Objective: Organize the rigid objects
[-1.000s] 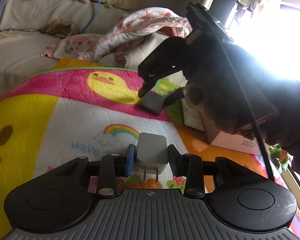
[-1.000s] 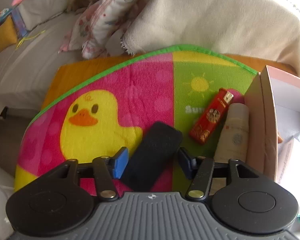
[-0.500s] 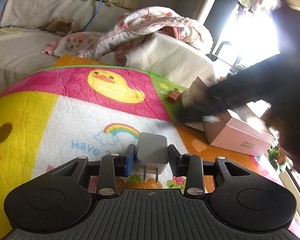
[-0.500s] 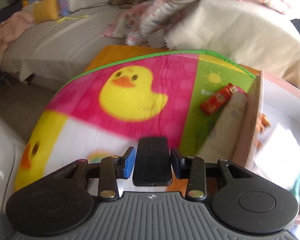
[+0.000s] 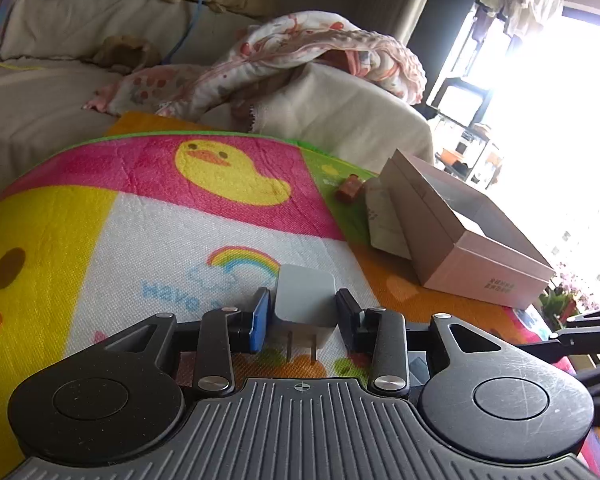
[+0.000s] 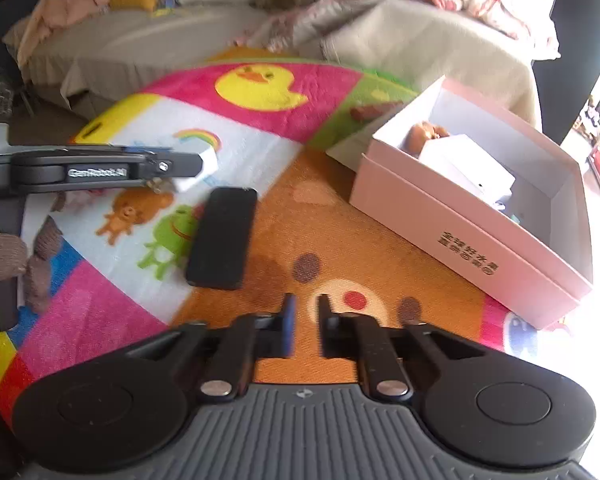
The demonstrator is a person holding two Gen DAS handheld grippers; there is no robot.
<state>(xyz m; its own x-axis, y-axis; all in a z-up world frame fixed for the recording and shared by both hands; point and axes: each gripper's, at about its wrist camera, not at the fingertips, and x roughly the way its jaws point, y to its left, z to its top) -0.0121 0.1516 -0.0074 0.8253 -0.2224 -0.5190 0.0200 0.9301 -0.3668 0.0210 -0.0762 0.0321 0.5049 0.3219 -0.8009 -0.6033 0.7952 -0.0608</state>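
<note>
Left gripper (image 5: 303, 320): we pinch the white charger (image 5: 305, 298) between our pads, prongs toward the camera, over the mat (image 5: 160, 240).
Right gripper (image 6: 303, 320): our jaws stand narrow with nothing between them.
Black case (image 6: 223, 238): lying flat on the mat, just beyond our right fingertips.
Box (image 6: 480, 240): open, on the mat's right side.
</note>
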